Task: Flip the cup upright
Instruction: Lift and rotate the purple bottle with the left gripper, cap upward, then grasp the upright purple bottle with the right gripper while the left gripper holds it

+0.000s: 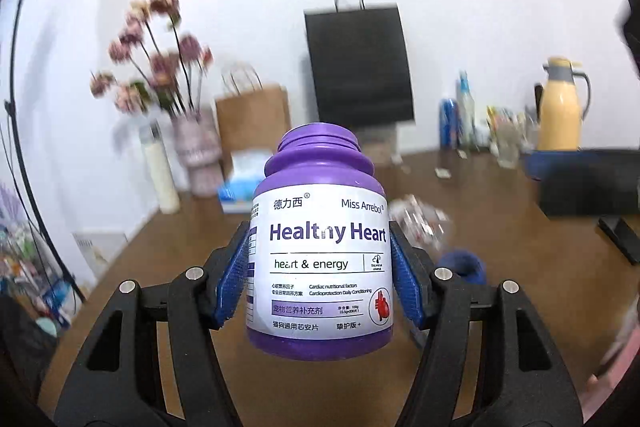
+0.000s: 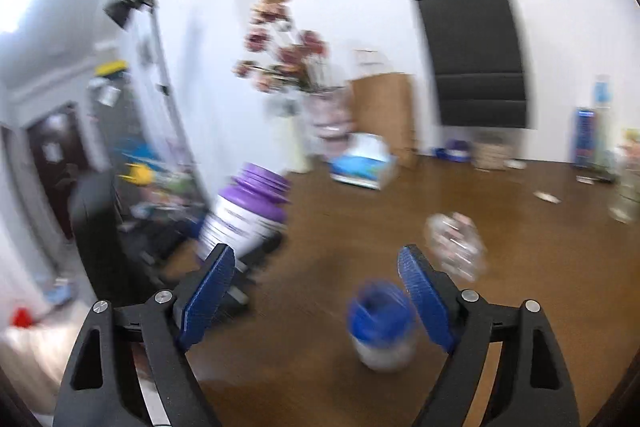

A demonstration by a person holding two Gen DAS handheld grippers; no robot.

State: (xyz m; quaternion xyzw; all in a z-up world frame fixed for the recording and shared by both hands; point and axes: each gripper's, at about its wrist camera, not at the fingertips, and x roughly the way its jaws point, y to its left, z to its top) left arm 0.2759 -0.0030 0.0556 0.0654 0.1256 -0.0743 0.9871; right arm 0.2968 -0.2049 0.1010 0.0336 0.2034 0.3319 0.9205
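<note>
My left gripper (image 1: 320,275) is shut on a purple capless bottle (image 1: 320,267) labelled "Healthy Heart", held upright above the brown table (image 1: 500,235), mouth up. The bottle also shows in the right wrist view (image 2: 244,215), tilted, at the left. My right gripper (image 2: 316,287) is open and empty above the table. A small white jar with a blue rim (image 2: 380,327) stands just below it, between the fingers. A clear crumpled plastic item (image 2: 456,247) lies beyond the right finger and also shows in the left wrist view (image 1: 420,223). The right wrist view is motion-blurred.
At the table's back stand a vase of pink flowers (image 1: 192,147), a cream bottle (image 1: 160,175), a tissue box (image 1: 240,195), a brown paper bag (image 1: 252,123), a black bag (image 1: 356,63), cans and a yellow thermos (image 1: 560,107). A dark box (image 1: 592,183) sits at the right.
</note>
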